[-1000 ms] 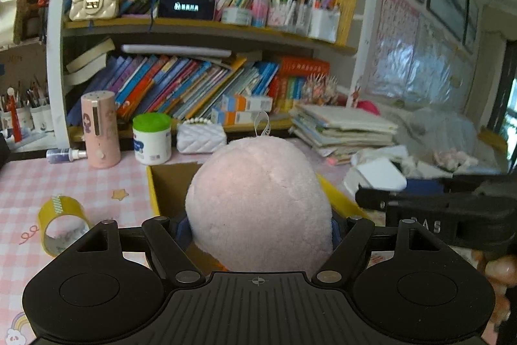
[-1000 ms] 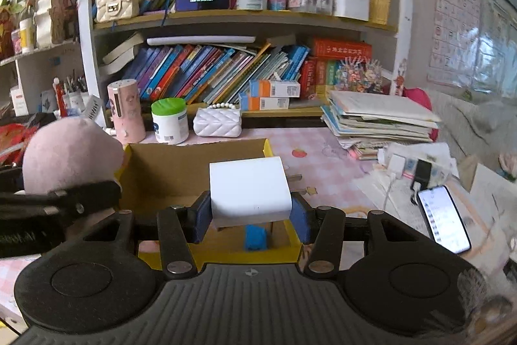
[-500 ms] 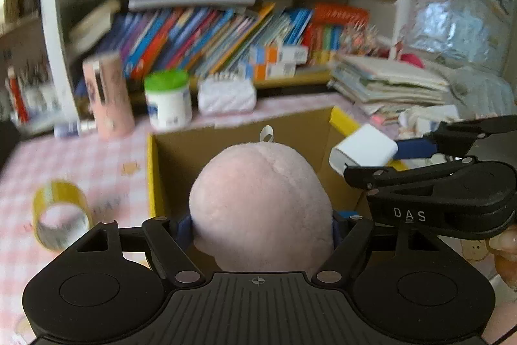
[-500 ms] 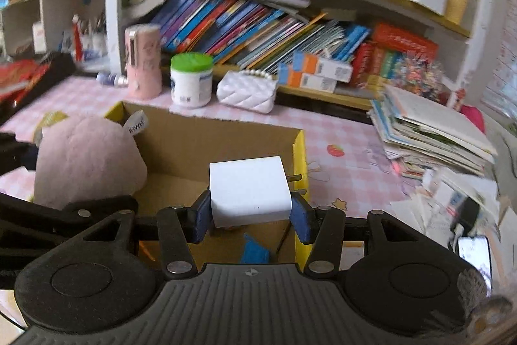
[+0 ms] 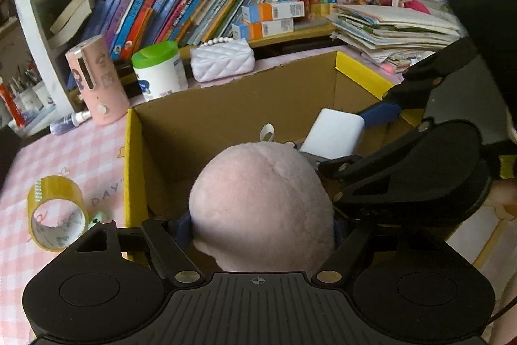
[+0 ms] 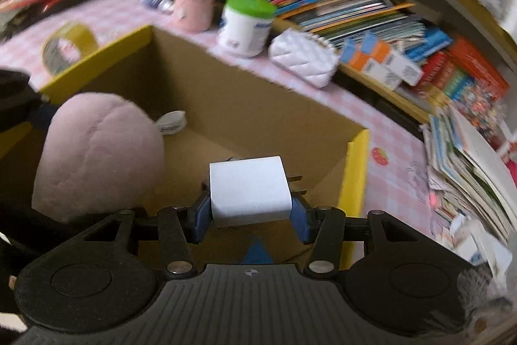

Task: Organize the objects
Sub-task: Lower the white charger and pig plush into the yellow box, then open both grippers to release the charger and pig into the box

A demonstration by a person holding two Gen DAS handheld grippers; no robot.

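1. Two grippers hang over one open cardboard box (image 5: 232,105) with yellow edges, which stands on a table (image 5: 64,151) covered in pink checked cloth.
2. The left gripper (image 5: 261,225) has a round pink plush toy (image 5: 261,202) between its fingers; the jaws are opening, yet the blue pads at both sides touch the plush. The toy sits above the near part of the box.
3. The right gripper (image 6: 248,215) clamps a white charger (image 6: 248,189) between its blue pads, its metal prongs pointing right. The charger hangs over the inside of the box, just right of the toy.
4. A blue triangular piece (image 6: 257,251) lies on the box floor below the right fingers.
5. Beyond the box, ahead of the fingers, stand a pink cylinder (image 5: 97,80), a white jar with a green lid (image 5: 160,70) and a white quilted purse (image 5: 223,60).
6. A roll of yellow tape (image 5: 56,212) lies on the table left of the left fingers.
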